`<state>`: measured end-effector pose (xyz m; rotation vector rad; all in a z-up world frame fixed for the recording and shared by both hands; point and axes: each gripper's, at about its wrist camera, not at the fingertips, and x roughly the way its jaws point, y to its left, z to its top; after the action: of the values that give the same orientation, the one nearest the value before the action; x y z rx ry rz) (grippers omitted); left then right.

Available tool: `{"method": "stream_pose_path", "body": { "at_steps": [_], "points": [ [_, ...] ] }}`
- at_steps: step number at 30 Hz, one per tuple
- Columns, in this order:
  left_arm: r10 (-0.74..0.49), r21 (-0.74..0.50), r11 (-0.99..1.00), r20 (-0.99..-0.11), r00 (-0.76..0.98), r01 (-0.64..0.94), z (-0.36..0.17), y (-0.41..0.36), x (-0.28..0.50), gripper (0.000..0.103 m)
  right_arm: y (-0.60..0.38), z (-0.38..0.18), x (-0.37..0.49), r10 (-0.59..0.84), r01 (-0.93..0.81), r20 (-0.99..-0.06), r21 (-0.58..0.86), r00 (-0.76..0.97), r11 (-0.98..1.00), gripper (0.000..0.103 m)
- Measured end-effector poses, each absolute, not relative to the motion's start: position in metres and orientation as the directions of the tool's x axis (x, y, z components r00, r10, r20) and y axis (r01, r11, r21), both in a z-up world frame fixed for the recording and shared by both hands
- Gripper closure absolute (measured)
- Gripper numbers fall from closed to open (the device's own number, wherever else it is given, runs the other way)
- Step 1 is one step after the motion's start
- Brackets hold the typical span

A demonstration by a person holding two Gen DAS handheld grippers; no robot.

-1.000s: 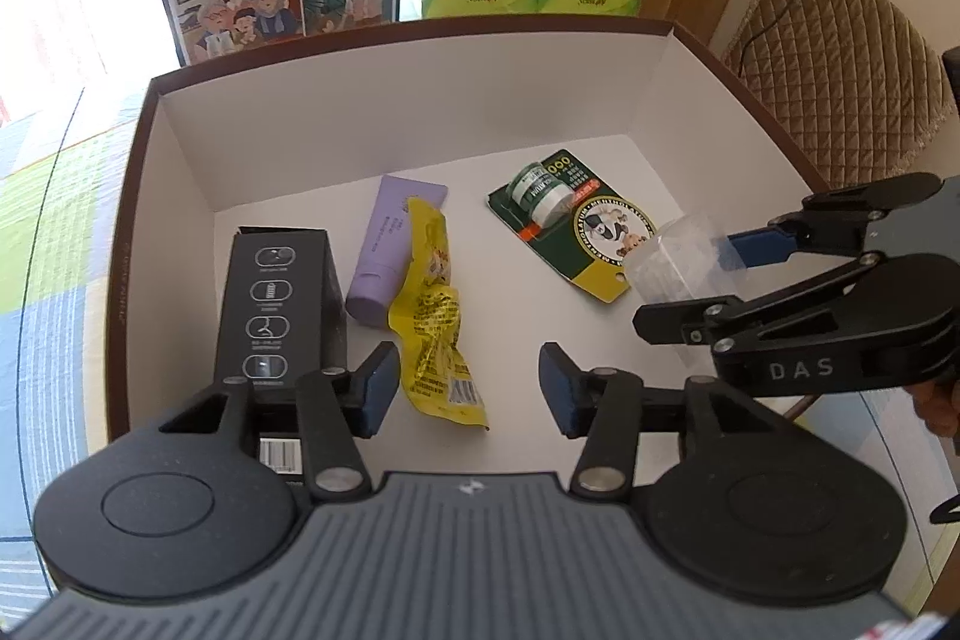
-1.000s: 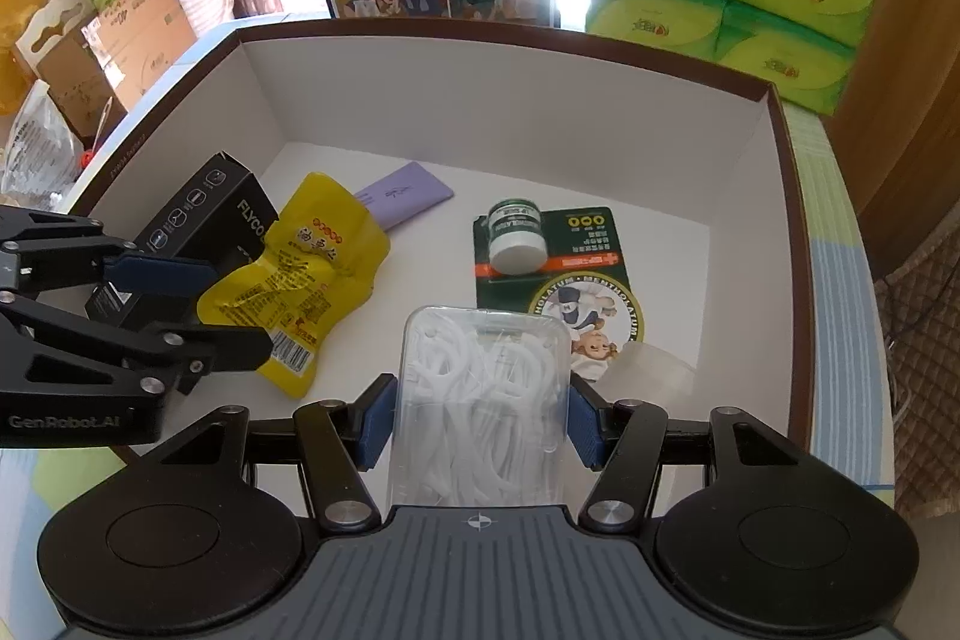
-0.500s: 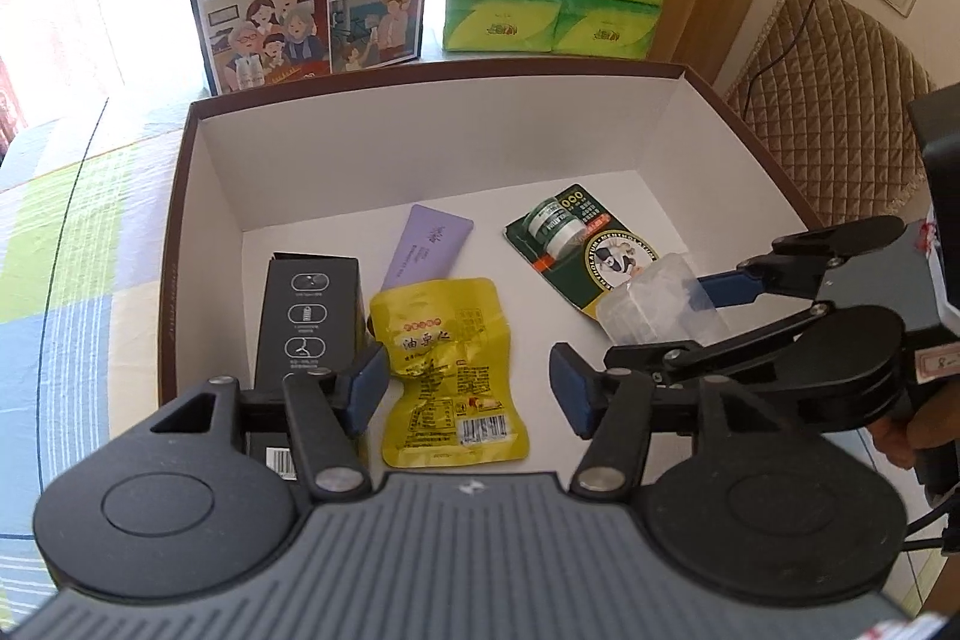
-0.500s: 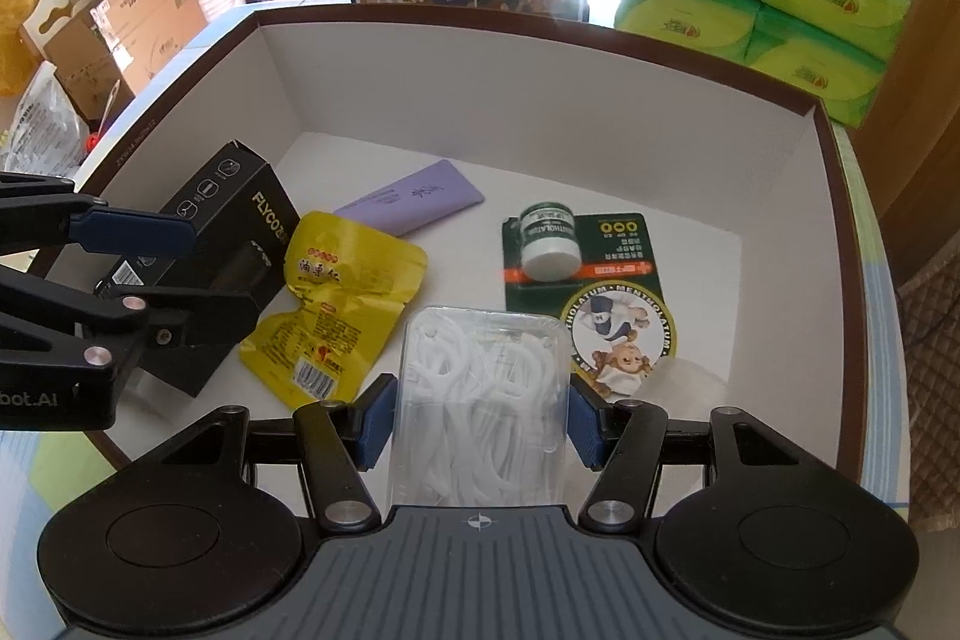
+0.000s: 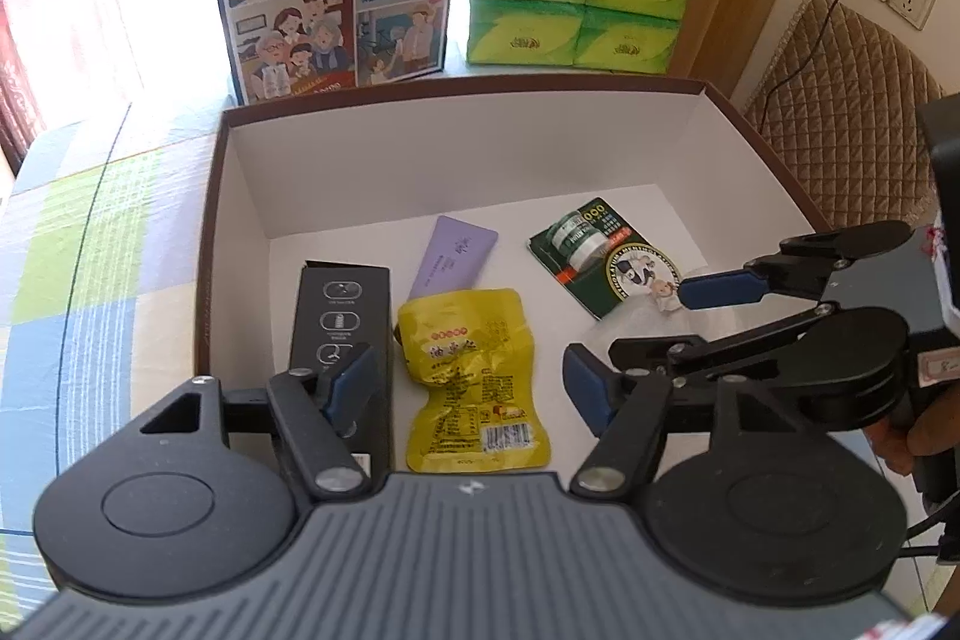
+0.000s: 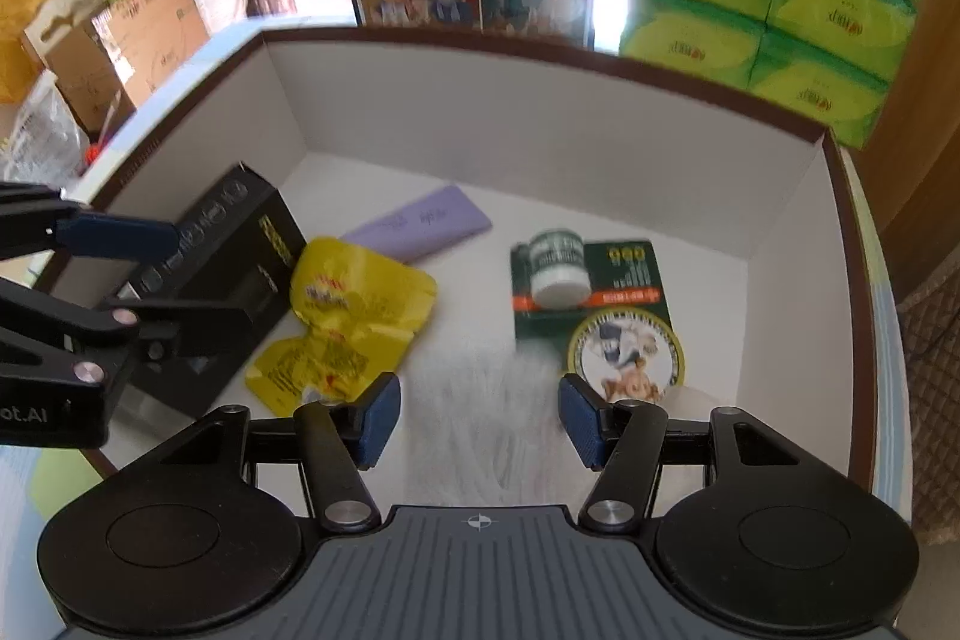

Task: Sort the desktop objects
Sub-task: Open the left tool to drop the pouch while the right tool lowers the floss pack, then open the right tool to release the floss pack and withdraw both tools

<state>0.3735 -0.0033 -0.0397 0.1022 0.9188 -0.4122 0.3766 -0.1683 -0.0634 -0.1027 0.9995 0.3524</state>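
The blurred clear plastic case of white floss picks (image 6: 480, 400) lies lengthwise between the right hand-held gripper's (image 6: 477, 418) parted, non-touching fingers; the left hand-held gripper (image 5: 465, 388) gapes empty.

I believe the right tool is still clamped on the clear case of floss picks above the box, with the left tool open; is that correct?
Not quite: the right tool is open, its fingers clear of the floss pick case, as the right wrist view shows. The left tool is indeed open.

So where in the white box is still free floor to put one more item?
Free: the strip along the back wall of the box, behind the purple tube, and the right side past the green card. Crowded: front left, around the black carton and yellow pouch.
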Motion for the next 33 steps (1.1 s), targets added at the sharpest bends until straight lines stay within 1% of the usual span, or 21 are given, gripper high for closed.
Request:
{"method": "stream_pose_path", "body": {
  "at_steps": [1, 3, 7, 9, 12, 15, 19, 20, 21, 25, 29, 33],
  "points": [
    [-0.298, -0.084, 0.919, -0.788, 0.539, 0.385, -0.039, -0.003, 0.373, 0.035, -0.169, -0.062, 0.377, 0.245, -0.334, -0.834, 0.078, 0.495, 0.939, 0.043],
    [-0.291, -0.078, 0.922, -0.785, 0.548, 0.378, -0.038, 0.000, 0.373, 0.033, -0.170, -0.058, 0.375, 0.245, -0.326, -0.825, 0.078, 0.509, 0.942, 0.024],
    [-0.279, -0.075, 0.930, -0.780, 0.560, 0.359, -0.034, 0.005, 0.370, 0.024, -0.173, -0.049, 0.367, 0.248, -0.317, -0.802, 0.078, 0.543, 0.945, 0.014],
    [-0.275, -0.078, 0.934, -0.779, 0.563, 0.348, -0.033, 0.008, 0.368, 0.022, -0.176, -0.046, 0.363, 0.248, -0.307, -0.798, 0.083, 0.549, 0.948, 0.007],
    [-0.268, -0.085, 0.941, -0.780, 0.566, 0.328, -0.032, 0.012, 0.366, 0.016, -0.179, -0.042, 0.354, 0.246, -0.296, -0.790, 0.085, 0.562, 0.951, 0.003],
    [-0.262, -0.091, 0.946, -0.778, 0.571, 0.310, -0.028, 0.016, 0.362, 0.014, -0.182, -0.038, 0.347, 0.241, -0.285, -0.786, 0.086, 0.569, 0.955, 0.002],
    [-0.250, -0.091, 0.953, -0.774, 0.581, 0.289, -0.022, 0.019, 0.356, 0.006, -0.184, -0.033, 0.337, 0.235, -0.269, -0.781, 0.089, 0.579, 0.959, 0.002],
    [-0.245, -0.088, 0.955, -0.774, 0.584, 0.284, -0.020, 0.019, 0.355, 0.002, -0.184, -0.032, 0.335, 0.230, -0.262, -0.779, 0.087, 0.584, 0.961, 0.002],
    [-0.240, -0.086, 0.957, -0.774, 0.586, 0.279, -0.019, 0.019, 0.354, 0.001, -0.184, -0.030, 0.333, 0.226, -0.256, -0.776, 0.086, 0.589, 0.963, 0.002],
    [-0.203, -0.067, 0.968, -0.778, 0.595, 0.243, -0.014, 0.021, 0.349, 0.001, -0.186, -0.024, 0.323, 0.207, -0.235, -0.764, 0.076, 0.611, 0.969, 0.002],
    [-0.211, -0.090, 0.970, -0.772, 0.600, 0.225, -0.009, 0.027, 0.341, 0.001, -0.186, -0.019, 0.315, 0.205, -0.221, -0.756, 0.082, 0.622, 0.972, 0.002],
    [-0.209, -0.081, 0.970, -0.766, 0.608, 0.231, -0.005, 0.028, 0.330, 0.001, -0.188, -0.014, 0.307, 0.201, -0.203, -0.749, 0.090, 0.631, 0.975, 0.002]
  ]
}}
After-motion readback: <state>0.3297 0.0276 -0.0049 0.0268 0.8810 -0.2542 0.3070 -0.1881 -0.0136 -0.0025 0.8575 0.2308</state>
